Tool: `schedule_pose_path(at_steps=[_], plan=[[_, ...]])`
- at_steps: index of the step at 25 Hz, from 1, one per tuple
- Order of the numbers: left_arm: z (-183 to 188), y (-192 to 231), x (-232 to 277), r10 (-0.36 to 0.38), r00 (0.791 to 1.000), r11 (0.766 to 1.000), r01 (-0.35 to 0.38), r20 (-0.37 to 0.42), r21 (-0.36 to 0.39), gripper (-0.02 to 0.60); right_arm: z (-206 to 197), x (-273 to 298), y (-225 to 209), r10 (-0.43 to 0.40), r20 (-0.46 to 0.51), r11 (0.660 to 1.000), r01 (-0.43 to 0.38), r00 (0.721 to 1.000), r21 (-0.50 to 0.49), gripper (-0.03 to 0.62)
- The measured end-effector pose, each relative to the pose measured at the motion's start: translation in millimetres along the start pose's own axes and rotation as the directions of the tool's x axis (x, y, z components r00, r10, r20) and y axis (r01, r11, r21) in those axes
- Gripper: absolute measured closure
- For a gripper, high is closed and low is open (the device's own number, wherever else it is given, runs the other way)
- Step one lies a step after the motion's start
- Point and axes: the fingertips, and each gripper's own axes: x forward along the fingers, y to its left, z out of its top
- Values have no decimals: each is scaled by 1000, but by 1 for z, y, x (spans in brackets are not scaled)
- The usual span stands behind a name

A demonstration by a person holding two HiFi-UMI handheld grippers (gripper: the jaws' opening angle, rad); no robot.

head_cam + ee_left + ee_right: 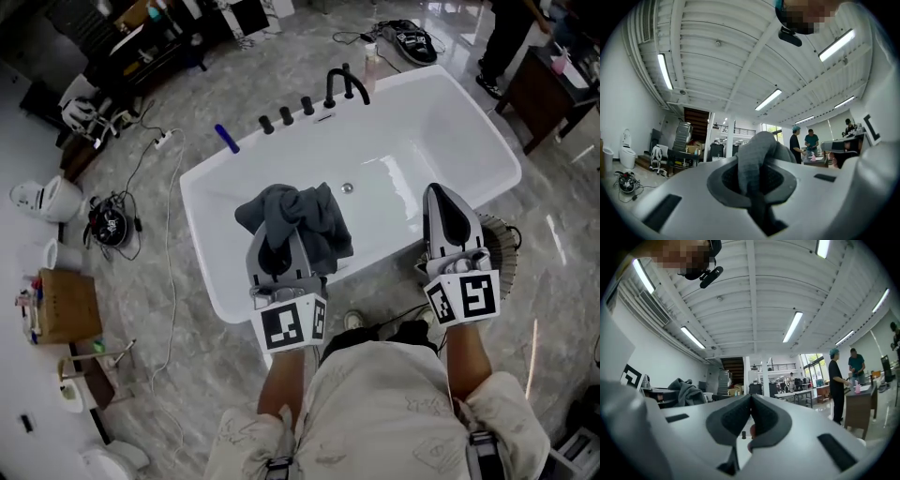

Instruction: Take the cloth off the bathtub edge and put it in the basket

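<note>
The dark grey cloth (298, 217) is soft and all scrunched up, pinched tight at the tip of the left claw (281, 251) and drooping around it, while the right claw (442, 202) beside it is closed on nothing.

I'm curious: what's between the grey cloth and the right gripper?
Just bare white bathtub, seen in the head view, separates the cloth from the right gripper.

Crumpled grey cloth (298, 216) in left gripper (284, 236), above white bathtub (450, 127)
</note>
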Motion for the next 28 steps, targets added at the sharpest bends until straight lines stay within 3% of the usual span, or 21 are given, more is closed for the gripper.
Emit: schedule_pose_path(at_steps=[6, 13, 21, 28], plan=[[-7, -114, 41, -106, 994, 994, 106, 3, -18, 554, 1, -49, -120, -131, 3, 991, 131, 991, -4, 605], [2, -223, 72, -262, 965, 964, 263, 27, -38, 552, 12, -103, -209, -265, 16, 964, 265, 964, -18, 605], [31, -368, 91, -449, 891, 891, 452, 64, -51, 552, 39, -174, -310, -421, 23, 907, 421, 907, -16, 605], [17, -496, 112, -572, 817, 816, 576, 68, -55, 552, 29, -239, -410, -543, 29, 839, 544, 839, -15, 605]])
